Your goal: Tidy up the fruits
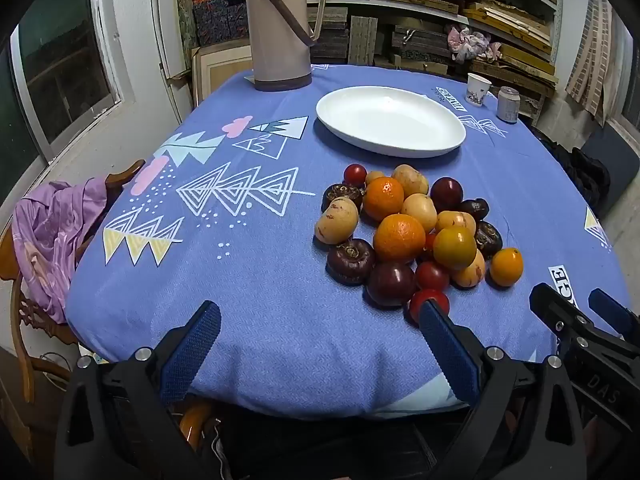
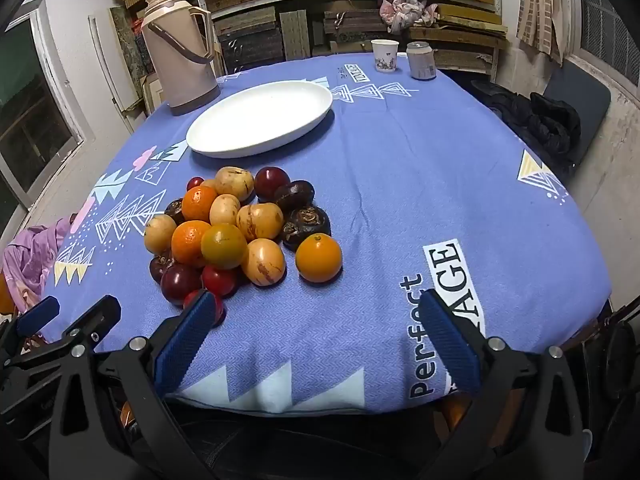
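A pile of fruit lies on the blue tablecloth: oranges, yellow-tan fruits, dark red plums, small red tomatoes and dark brown fruits. It also shows in the right wrist view. One orange sits a little apart at the pile's right. An empty white oval plate stands behind the pile. My left gripper is open and empty at the table's near edge, left of the pile. My right gripper is open and empty at the near edge, right of the pile; it also shows in the left wrist view.
A tan thermos jug stands at the back left. A paper cup and a can stand at the back right. A chair with purple cloth is at the table's left. Shelves stand behind.
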